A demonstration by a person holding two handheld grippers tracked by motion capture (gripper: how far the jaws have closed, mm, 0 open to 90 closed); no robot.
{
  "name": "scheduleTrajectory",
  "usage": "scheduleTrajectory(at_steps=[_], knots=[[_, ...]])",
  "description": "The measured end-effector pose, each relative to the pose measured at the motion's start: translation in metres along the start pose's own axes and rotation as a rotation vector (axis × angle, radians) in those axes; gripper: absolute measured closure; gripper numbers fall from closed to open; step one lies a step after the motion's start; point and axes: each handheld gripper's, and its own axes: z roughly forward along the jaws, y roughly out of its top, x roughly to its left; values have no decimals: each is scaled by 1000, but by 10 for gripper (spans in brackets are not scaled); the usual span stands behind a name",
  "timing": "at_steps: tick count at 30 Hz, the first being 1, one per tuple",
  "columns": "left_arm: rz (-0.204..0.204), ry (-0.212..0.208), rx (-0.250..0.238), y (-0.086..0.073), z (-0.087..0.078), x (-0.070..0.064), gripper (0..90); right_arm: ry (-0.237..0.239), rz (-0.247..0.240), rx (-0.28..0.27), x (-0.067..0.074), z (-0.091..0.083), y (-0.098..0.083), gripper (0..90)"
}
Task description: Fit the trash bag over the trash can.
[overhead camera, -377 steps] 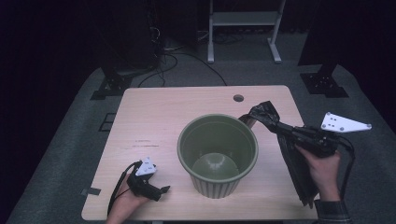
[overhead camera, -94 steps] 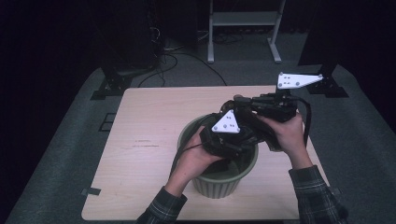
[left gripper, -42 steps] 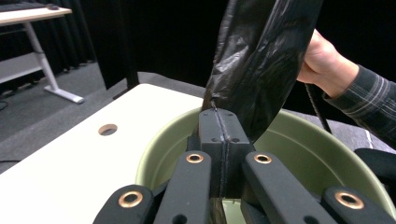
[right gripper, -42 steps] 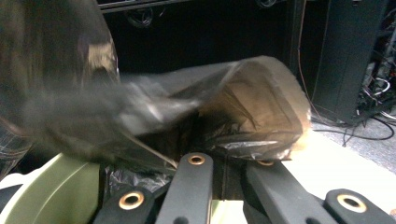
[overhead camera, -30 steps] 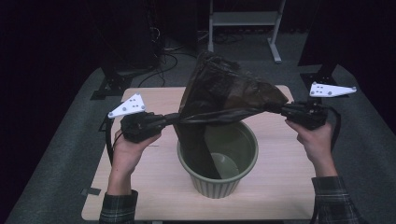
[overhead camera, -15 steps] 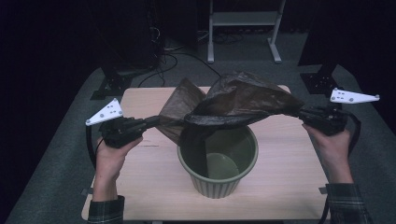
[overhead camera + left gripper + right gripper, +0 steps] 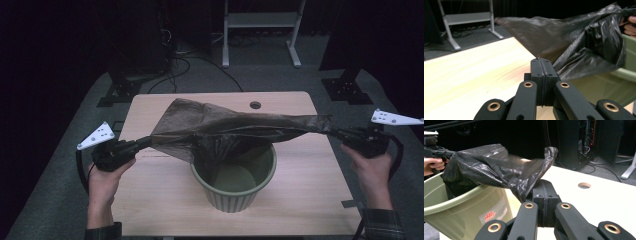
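Note:
A black plastic bin bag (image 7: 235, 131) is stretched wide across the table above a green ribbed bin (image 7: 234, 192). Its lower part hangs into the bin's mouth. My left gripper (image 7: 145, 142) is shut on the bag's left edge, out over the table's left side. In the left gripper view the film (image 7: 574, 42) is pinched between the closed jaws of my left gripper (image 7: 541, 60). My right gripper (image 7: 340, 134) is shut on the bag's right edge, past the table's right side. The right gripper view has the bag (image 7: 499, 173) running from my right gripper (image 7: 544, 182) over the bin (image 7: 461, 205).
The bin stands at the front middle of a light wooden table (image 7: 165, 200) with a round cable hole (image 7: 255, 105) near its far edge. Behind the table are a white stand's legs (image 7: 260, 30), floor cables and dark equipment. A black cabinet (image 7: 584, 142) stands beyond the table.
Both hands have spread further apart and come down, drawing the bag flatter and lower, so it now lies just above the bin's rim with its bottom dipping inside.

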Motion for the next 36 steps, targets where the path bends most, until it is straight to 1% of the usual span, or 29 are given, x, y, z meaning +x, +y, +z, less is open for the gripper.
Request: scheduleTrajectory(at_steps=[2,3,4,5,6,7,8,9,10,12,13,15,17,18,19,20,22,23,25,27,30,32,33,36], knots=[[-6,29,29,-3,0,1,895,-9,6,8,-2,-2,-5,900],[5,55,51,-4,-1,2,895,-17,6,14,-2,-2,-6,900],[4,66,57,-5,-2,4,895,-34,2,23,-3,-3,-7,900],[-6,64,54,-6,-4,5,895,-49,2,26,-4,-5,-8,900],[-9,70,60,-8,-6,7,896,-46,15,20,-7,-8,-10,900],[-17,64,46,-8,-8,8,895,-50,26,14,-9,-11,-11,900],[-23,51,28,-8,-8,8,894,-38,35,6,-11,-13,-13,900],[-26,36,18,-8,-8,8,860,-33,36,5,-11,-13,-13,900],[-24,24,14,-6,-6,6,813,-32,33,5,-10,-13,-14,900],[-13,13,11,-2,0,2,740,-28,26,6,-8,-11,-13,900],[2,-6,7,2,5,-1,714,-19,25,4,-8,-10,-13,900],[16,-23,-8,8,9,-6,661,-12,14,7,-6,-6,-12,900],[27,-60,-40,15,13,-11,603,-11,14,12,-6,-4,-11,804],[34,-75,-49,19,16,-13,559,-8,20,11,-6,-4,-11,782],[51,-91,-43,24,20,-17,538,-7,20,11,-7,-4,-11,771],[64,-94,-39,27,23,-18,519,-12,22,9,-8,-5,-11,724],[83,-111,-34,35,34,-23,479,-7,35,7,-10,-8,-10,704],[92,-125,-31,37,38,-25,465,-12,35,1,-10,-9,-10,683],[112,-159,-13,42,50,-29,430,-6,43,-4,-11,-12,-11,678],[127,-187,-1,43,61,-33,424,-13,42,-2,-11,-13,-13,671],[135,-217,15,44,74,-39,425,-23,42,4,-12,-15,-14,660],[142,-235,19,44,81,-42,453,-25,42,5,-12,-17,-14,636],[144,-235,22,44,84,-43,477,-24,43,7,-12,-18,-14,617],[152,-249,47,44,90,-46,679,-33,44,6,-13,-22,-12,568]])
